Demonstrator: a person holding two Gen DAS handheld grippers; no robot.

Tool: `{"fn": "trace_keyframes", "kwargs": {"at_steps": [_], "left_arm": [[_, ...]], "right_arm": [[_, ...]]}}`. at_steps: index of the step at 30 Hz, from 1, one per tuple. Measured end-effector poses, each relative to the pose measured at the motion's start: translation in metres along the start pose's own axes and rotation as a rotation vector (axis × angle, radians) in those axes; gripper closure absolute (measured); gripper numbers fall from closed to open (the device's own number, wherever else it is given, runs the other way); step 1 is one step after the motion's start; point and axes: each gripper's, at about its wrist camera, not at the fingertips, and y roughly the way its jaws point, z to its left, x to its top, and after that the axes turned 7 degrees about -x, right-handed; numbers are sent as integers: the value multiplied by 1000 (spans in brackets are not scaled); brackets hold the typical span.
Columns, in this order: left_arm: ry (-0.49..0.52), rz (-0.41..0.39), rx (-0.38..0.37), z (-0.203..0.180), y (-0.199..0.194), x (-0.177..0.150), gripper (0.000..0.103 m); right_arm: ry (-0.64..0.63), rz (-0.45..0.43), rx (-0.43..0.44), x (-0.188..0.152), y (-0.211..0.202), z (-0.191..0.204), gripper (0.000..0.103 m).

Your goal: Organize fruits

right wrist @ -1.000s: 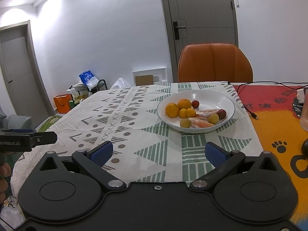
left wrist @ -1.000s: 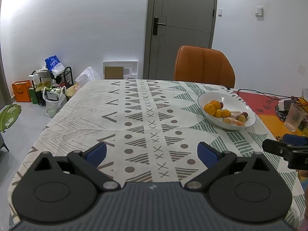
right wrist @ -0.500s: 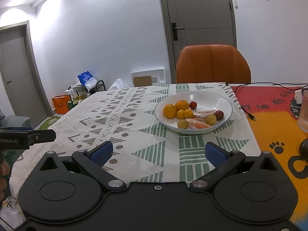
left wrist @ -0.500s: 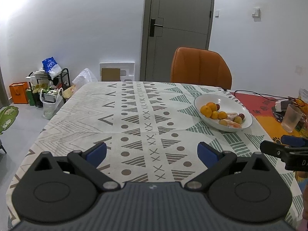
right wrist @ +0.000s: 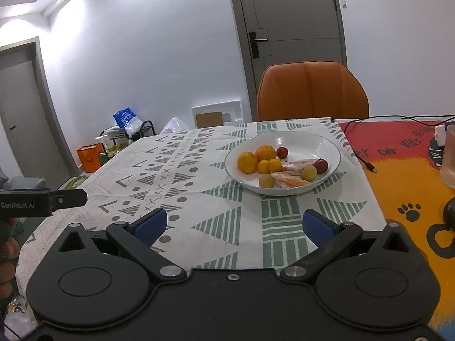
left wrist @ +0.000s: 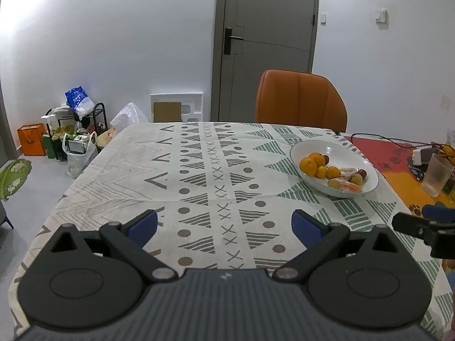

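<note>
All fruits (right wrist: pixel 273 167) gathered in the white bowl (right wrist: pixel 318 142) on the right part of the worktop (left wrist: pixel 199 170); none seen loose on the cloth. Fits either a finished sorting or a bowl waiting to be sorted out. Left gripper (left wrist: pixel 224 224) and right gripper (right wrist: pixel 233 224) both spread wide, grasping nothing, hovering at the near edge. Compared with a second ago: bowl unmoved, both views drawn back slightly, so bowl appears a little farther.
</note>
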Motion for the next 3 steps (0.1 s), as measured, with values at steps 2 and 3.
{"fn": "trace_keyframes", "kwargs": {"at_steps": [2, 3], "left_arm": [[5, 1, 1, -2, 2, 1, 3], [6, 1, -1, -4, 3, 2, 3]], "right_arm": [[2, -3, -4, 0, -1, -1, 0], [5, -5, -5, 1, -1, -2, 0]]}}
